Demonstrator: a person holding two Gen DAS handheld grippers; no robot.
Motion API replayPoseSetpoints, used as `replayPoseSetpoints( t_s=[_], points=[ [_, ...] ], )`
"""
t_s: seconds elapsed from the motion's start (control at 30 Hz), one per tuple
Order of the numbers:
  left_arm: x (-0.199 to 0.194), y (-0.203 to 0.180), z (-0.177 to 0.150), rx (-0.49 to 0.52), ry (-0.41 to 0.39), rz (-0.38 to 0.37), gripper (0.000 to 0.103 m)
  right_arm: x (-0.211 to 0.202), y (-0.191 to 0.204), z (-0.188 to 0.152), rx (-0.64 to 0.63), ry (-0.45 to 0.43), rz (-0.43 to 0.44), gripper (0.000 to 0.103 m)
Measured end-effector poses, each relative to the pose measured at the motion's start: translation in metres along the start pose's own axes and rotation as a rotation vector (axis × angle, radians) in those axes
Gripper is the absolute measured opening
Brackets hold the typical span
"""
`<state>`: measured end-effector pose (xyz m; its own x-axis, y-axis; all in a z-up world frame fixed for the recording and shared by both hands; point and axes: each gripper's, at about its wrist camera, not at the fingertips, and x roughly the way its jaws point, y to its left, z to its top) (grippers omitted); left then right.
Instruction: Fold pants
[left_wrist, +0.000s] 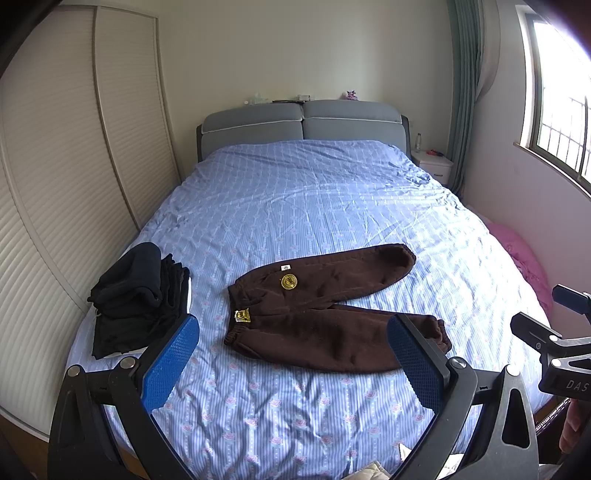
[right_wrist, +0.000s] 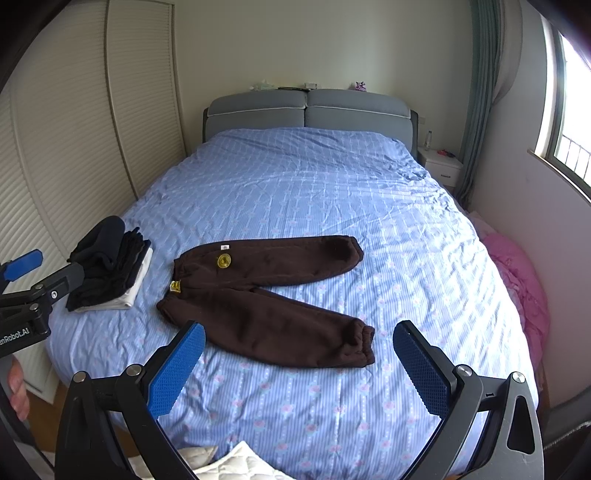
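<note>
Lying flat and unfolded on the blue striped bedspread (left_wrist: 314, 206), toward the near half of the bed: brown pants (left_wrist: 325, 317), waistband pointing left, legs splaying out to the right in a V, one leg angling far-right, the other running near-right. Showing on the fabric: a round yellow badge (left_wrist: 289, 281) on the upper leg and a small yellow label (left_wrist: 242, 316) at the waistband. Hovering above the near edge of the bed, touching nothing: left gripper (left_wrist: 293, 354), blue-padded fingers (left_wrist: 171, 363) spreading wide, nothing between them, the near pant leg's cuff showing just behind the right-hand pad. Hanging likewise over the near edge, clear of the cloth: right gripper (right_wrist: 299, 360), fingers (right_wrist: 177, 369) spreading wide and holding nothing, the cuff of the near leg lying between the two pads in its view. Sitting at the left edge of the bed, well apart from the pants: a stack of dark folded clothes (left_wrist: 136, 295). Standing at the far end: a grey padded headboard (left_wrist: 303, 123). Bunching up off the right side of the bed: pink bedding (right_wrist: 517, 273). Running along the left: a louvred white wardrobe (left_wrist: 74, 166).
</note>
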<state>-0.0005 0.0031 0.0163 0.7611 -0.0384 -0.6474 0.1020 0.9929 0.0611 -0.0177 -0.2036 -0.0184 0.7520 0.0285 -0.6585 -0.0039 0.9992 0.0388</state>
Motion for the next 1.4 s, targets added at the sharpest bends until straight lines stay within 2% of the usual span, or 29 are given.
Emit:
replayPoseSetpoints(
  t_s=[0.4, 0.57, 0.7, 0.87, 1.03, 1.17, 1.4],
  points=[
    [0.002, 0.006, 0.001, -0.006, 0.009, -0.003, 0.103, 0.003, 0.005, -0.001, -0.015, 0.013, 0.001, 0.103],
    [0.012, 0.022, -0.001, -0.009, 0.022, 0.007, 0.103, 0.016, 0.017, -0.001, -0.010, 0.031, 0.001, 0.103],
    [0.029, 0.043, -0.005, 0.015, 0.030, 0.024, 0.103, 0.040, 0.033, -0.003, 0.046, 0.070, 0.011, 0.103],
    [0.070, 0.078, -0.012, 0.075, 0.084, 0.008, 0.103, 0.079, 0.054, -0.012, 0.117, 0.106, -0.042, 0.103],
    [0.127, 0.105, -0.023, 0.066, 0.176, -0.026, 0.103, 0.129, 0.075, -0.029, 0.156, 0.191, -0.107, 0.103],
    [0.175, 0.114, -0.037, 0.012, 0.278, -0.048, 0.103, 0.169, 0.078, -0.041, 0.154, 0.264, -0.114, 0.103],
    [0.259, 0.106, -0.068, -0.001, 0.431, -0.008, 0.103, 0.265, 0.056, -0.069, 0.215, 0.451, -0.129, 0.102]
  ],
)
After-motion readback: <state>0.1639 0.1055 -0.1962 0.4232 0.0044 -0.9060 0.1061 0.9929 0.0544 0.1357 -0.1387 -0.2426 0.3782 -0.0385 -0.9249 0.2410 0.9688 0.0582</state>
